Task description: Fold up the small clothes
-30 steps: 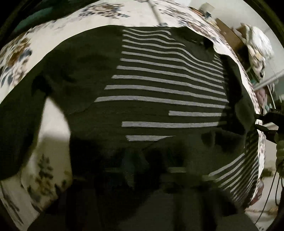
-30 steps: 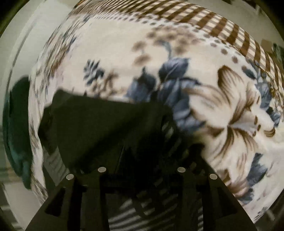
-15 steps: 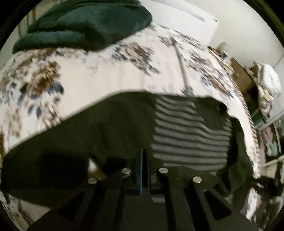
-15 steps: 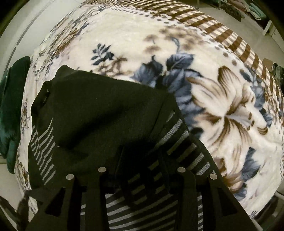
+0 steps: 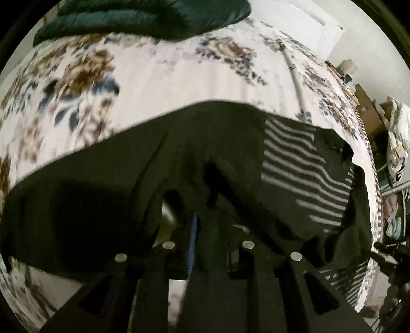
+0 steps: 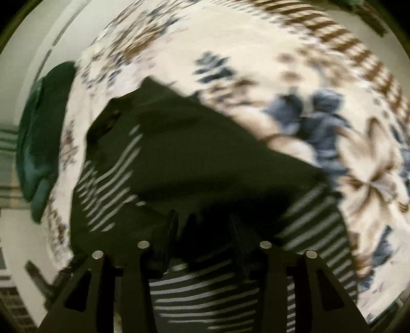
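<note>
Left hand-held gripper (image 5: 207,230) pointed steeply down at the dark striped shirt (image 5: 179,164), jaws just parted from shut to a narrow gap, a fold of the dark cloth bunched between them; hard to tell whether the pads pressed on it. Right hand-held gripper (image 6: 205,230) likewise aimed down, jaws partway apart and lately widened a little, the shirt's dark edge (image 6: 194,158) draped in the gap, grip unclear through blur. Shirt spread across the bed (image 5: 159,84), on a cream cover printed with brown and blue flowers, white stripes showing on its far side. Dark green blanket (image 5: 143,18) heaped at the bed's far edge, well apart from the shirt.
</note>
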{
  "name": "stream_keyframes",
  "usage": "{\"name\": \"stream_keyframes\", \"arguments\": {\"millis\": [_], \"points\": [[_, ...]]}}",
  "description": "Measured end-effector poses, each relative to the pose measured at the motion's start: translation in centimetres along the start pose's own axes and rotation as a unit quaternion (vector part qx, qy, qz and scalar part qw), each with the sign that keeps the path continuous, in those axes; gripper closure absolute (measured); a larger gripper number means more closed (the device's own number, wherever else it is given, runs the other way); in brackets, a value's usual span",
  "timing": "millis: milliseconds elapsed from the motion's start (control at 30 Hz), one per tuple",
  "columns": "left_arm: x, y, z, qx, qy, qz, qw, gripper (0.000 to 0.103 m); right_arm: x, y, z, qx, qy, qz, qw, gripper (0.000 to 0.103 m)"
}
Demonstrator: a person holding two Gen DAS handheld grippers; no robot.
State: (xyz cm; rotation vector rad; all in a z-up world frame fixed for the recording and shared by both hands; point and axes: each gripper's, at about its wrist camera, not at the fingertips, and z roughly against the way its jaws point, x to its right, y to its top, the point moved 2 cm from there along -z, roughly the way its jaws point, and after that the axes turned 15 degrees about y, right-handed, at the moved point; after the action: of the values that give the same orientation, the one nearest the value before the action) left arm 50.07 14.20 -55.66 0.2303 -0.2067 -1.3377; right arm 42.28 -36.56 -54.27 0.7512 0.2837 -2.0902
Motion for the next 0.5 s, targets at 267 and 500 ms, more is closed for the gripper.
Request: {"name": "stream_keyframes", "arguments": {"millis": [267,500], "points": [[1.6,0.3,-1.3,-0.012,-0.017,0.019,0.9996,0.087,-6.6,2.1,-10.2,-0.124,-0.035,0.077,0.989,0.044],[3.3,2.4,-1.9,-0.006,-0.026,0.007,0.9996,0.087,-8.2,4.7,-10.7,-0.061,-0.096,0.085,0.990,0.098]]}}
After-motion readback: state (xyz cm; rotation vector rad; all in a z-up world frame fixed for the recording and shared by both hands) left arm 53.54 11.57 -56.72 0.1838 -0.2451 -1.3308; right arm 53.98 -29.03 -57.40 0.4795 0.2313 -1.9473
